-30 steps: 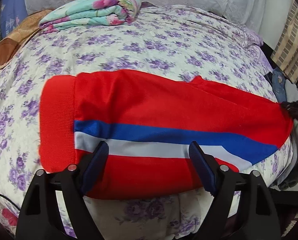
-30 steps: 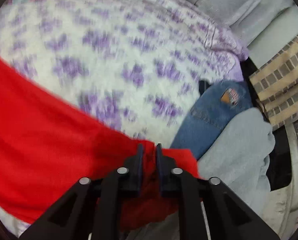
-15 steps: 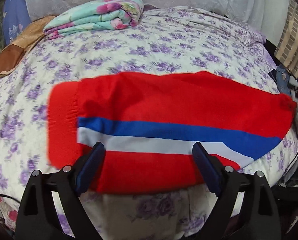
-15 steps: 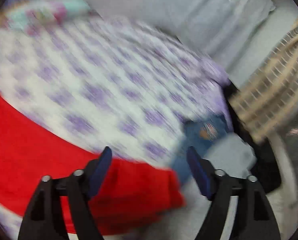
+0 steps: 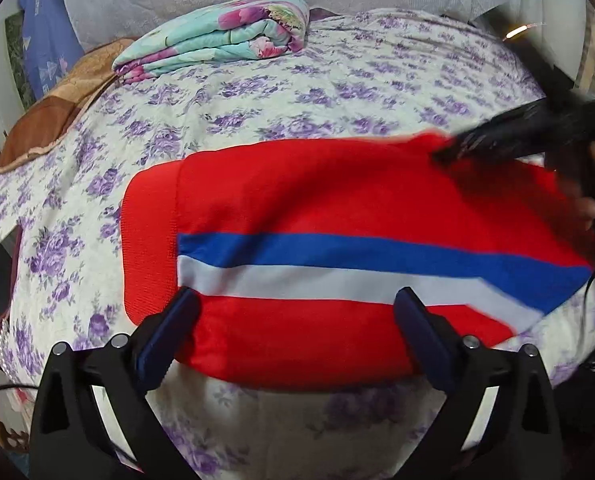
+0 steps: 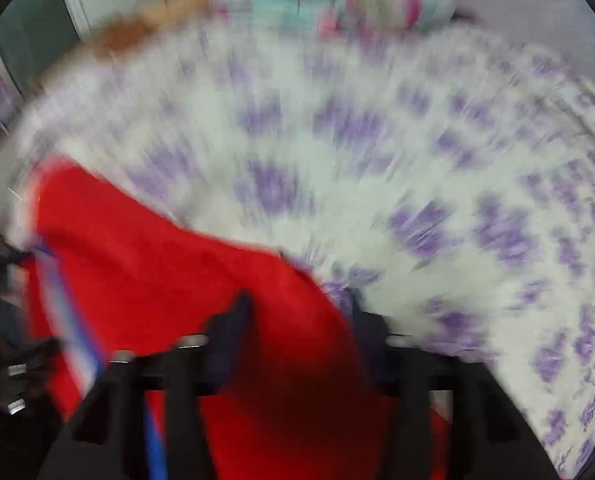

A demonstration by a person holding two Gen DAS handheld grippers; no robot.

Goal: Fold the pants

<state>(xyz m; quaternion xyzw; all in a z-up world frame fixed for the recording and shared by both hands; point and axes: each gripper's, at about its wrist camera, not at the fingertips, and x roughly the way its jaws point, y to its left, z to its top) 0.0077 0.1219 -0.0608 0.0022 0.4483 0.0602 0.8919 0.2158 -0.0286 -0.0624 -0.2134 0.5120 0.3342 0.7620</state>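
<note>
The pants point(image 5: 337, 216) lie flat across the bedspread point(image 5: 297, 92) straight ahead of my left gripper point(image 5: 293, 328), red with a blue and a white stripe running along them, the ribbed band off to my left. My left gripper has its fingers point(image 5: 165, 336) spread wide and grips nothing; both tips sit over the near edge of the red cloth. Ahead and to the right I see my right gripper point(image 5: 517, 136) as a dark blurred shape over the far right end of the pants.

From the right wrist everything is smeared. The pants point(image 6: 145, 272) fill the lower left there, and red cloth sits between the fingers of the right gripper point(image 6: 297, 320), which stand partly apart; I cannot tell whether they pinch it.

Beyond the pants, at the far side of the bedspread, rests a folded blanket point(image 5: 217, 40). Off to my left lies a dark phone point(image 5: 3, 276).
</note>
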